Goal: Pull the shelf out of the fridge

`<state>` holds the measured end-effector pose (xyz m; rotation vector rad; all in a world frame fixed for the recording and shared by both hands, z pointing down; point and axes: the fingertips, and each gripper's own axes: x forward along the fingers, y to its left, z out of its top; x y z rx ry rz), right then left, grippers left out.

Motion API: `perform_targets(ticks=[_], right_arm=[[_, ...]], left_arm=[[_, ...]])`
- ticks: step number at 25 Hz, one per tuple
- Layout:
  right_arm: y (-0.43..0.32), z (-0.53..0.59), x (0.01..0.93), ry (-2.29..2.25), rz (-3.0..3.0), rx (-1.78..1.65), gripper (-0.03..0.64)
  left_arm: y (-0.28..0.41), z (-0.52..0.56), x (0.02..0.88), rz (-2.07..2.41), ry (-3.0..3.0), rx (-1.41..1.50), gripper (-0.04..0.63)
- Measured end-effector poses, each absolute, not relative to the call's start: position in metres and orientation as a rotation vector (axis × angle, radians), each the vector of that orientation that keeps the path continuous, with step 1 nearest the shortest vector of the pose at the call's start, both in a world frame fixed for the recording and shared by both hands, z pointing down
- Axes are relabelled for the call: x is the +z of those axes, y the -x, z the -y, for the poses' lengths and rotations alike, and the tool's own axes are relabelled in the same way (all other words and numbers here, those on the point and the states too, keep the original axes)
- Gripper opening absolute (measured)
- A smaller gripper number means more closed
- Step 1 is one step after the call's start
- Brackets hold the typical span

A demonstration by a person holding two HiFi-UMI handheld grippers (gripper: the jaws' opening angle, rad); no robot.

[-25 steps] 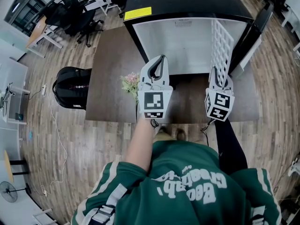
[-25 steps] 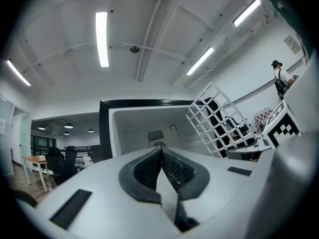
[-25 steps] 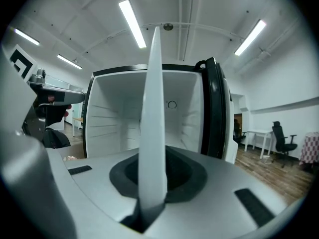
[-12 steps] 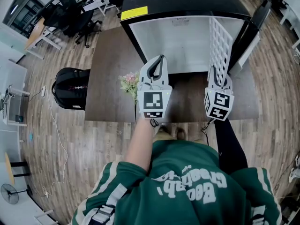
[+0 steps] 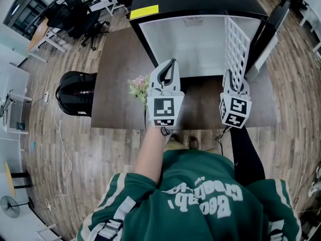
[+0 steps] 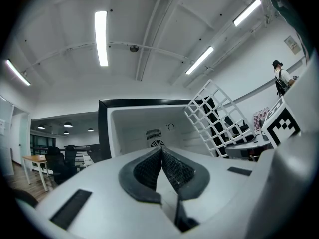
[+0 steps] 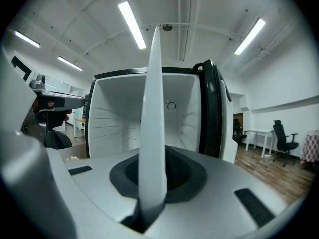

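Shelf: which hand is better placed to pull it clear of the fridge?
Right. The right gripper grips the white shelf by its edge; the left gripper is shut, empty, apart from it.

The shelf (image 5: 236, 49) is a smooth white-coated grid. The fridge (image 5: 195, 44) has a smooth white plastic liner and glossy black casing. The table (image 5: 118, 84) is dark matt wood.

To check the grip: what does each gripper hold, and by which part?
Right gripper holds the white wire grid shelf by its near edge; left gripper, jaws together, holds nothing.
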<state>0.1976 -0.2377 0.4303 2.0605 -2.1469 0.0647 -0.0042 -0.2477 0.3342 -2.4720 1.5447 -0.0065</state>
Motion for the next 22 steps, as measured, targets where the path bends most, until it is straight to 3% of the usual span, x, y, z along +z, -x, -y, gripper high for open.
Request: perform_targets(ticks=[22], right_arm=[[-0.2008,0.2285,0.4229,-2.043,2.169,0.03,0.051]], left_arm=[[0.0014,0.2382,0.3358,-1.537,2.476,0.03,0.017]])
